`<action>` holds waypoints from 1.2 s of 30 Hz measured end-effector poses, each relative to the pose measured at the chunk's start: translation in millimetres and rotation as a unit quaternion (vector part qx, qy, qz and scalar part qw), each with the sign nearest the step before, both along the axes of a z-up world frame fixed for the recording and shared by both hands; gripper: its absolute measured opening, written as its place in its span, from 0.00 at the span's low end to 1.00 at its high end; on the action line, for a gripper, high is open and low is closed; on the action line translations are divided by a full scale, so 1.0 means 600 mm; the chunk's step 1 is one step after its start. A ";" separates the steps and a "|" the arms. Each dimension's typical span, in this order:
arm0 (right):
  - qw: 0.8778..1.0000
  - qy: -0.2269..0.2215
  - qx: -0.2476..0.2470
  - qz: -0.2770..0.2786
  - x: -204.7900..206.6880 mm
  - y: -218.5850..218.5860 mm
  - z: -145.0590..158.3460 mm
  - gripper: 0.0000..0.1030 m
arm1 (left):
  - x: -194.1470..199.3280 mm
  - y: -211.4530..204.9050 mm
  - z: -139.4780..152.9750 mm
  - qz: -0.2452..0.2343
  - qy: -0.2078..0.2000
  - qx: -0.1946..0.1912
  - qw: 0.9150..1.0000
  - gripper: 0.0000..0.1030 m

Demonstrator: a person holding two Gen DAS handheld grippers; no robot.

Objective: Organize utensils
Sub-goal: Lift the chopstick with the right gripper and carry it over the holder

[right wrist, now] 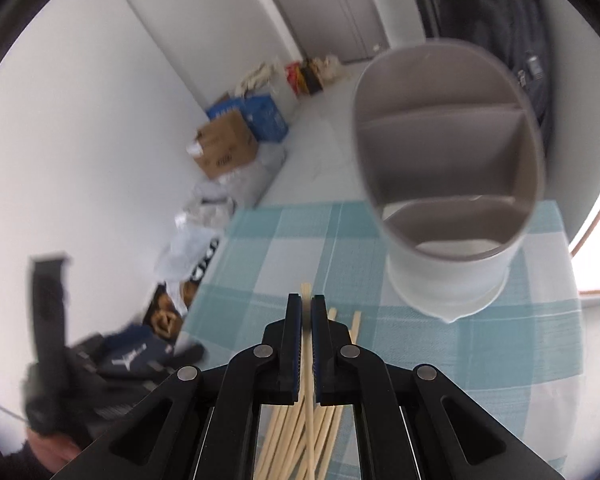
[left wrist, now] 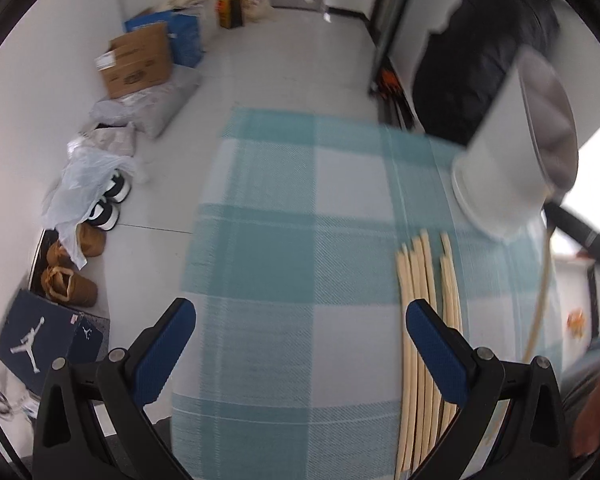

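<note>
Closest to me, my right tool [right wrist: 307, 312] has its blue-padded jaws pressed nearly together on a single pale chopstick [right wrist: 309, 364], whose tip pokes out just past the fingertips and whose shaft runs back between the jaws toward me. Beneath that tool, the rest of the chopsticks [right wrist: 292, 440] lie in a loose bundle on the counter [right wrist: 480, 360], which is covered in a teal-and-white checked cloth. Ahead of the right tool and a little to its right stands the white utensil holder [right wrist: 448, 268], a round cup divided inside into compartments; from what I can see those compartments hold nothing. My left tool [left wrist: 300, 344] stands wide, with nothing between its blue pads [left wrist: 164, 356]; the bare cloth shows in the gap. The chopstick bundle [left wrist: 416, 320] lies just beside its right finger, passing partly under it, though I cannot tell whether the finger touches the sticks. From the left tool the holder [left wrist: 500, 160] is ahead and well to the right, blurred and appearing tilted. Off the counter, to the left of both tools, the floor along the wall carries a cardboard box [left wrist: 136, 60], plastic bags [left wrist: 80, 188], shoes [left wrist: 108, 200] and a dark blue shoe box [left wrist: 48, 340].
</note>
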State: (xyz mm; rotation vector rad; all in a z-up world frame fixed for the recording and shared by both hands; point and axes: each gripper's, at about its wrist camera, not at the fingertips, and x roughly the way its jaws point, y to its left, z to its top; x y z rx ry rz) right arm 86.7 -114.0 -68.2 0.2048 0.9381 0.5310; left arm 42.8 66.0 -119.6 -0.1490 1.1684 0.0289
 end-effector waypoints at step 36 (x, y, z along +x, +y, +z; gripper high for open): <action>0.993 -0.075 0.075 -0.047 -0.041 -0.124 0.064 0.04 | 0.019 -0.059 -0.046 -0.004 0.076 0.062 0.995 0.99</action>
